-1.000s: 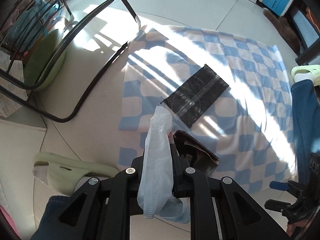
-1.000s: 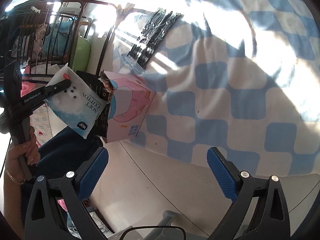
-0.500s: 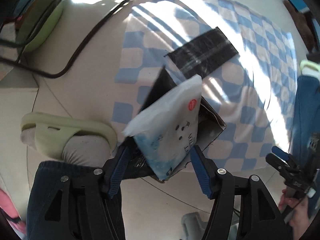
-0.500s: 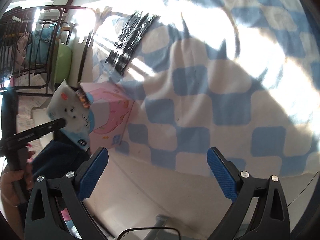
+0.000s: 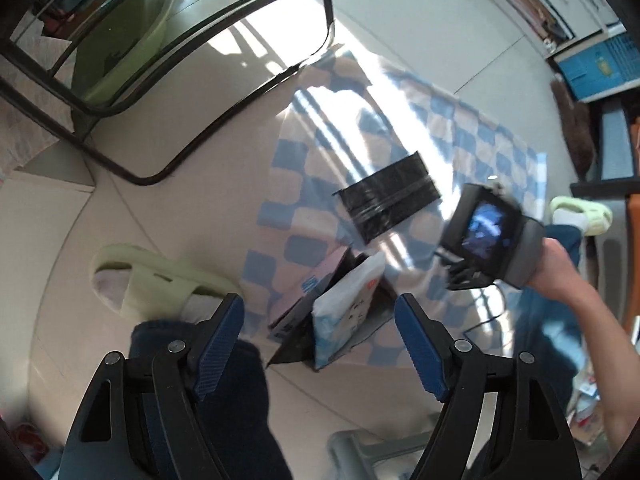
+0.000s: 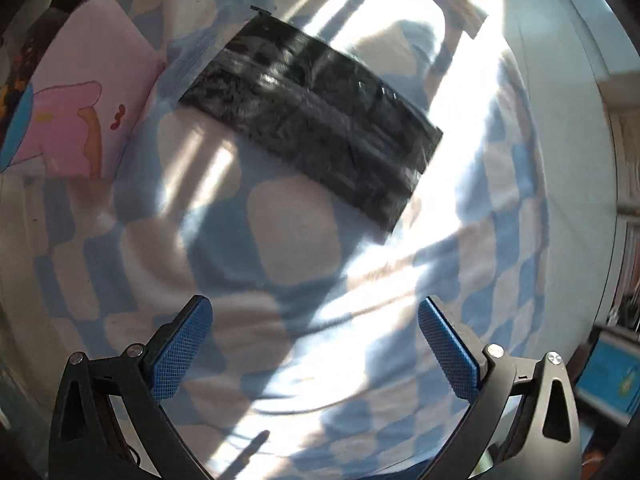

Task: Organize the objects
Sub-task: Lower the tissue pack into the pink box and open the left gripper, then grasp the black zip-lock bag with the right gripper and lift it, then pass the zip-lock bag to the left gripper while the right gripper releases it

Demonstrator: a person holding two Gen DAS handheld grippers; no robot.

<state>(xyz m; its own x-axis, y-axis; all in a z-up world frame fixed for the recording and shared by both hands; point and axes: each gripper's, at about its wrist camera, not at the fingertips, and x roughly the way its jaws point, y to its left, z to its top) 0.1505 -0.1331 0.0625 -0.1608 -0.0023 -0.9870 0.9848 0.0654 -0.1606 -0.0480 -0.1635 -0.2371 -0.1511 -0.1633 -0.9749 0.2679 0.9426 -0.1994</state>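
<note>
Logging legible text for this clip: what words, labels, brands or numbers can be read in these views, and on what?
No text reads clearly in either view.
Tissue pack: dark print and a red mark, too blurred to read.
Pink box: cartoon drawing only; a small blue label on its side in the left wrist view is too small to read.
Black packet: no print visible.

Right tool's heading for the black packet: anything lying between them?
Nothing. In the right wrist view only bare checkered cloth lies between the open right tool and the black packet. The pink box sits off to the side.
</note>
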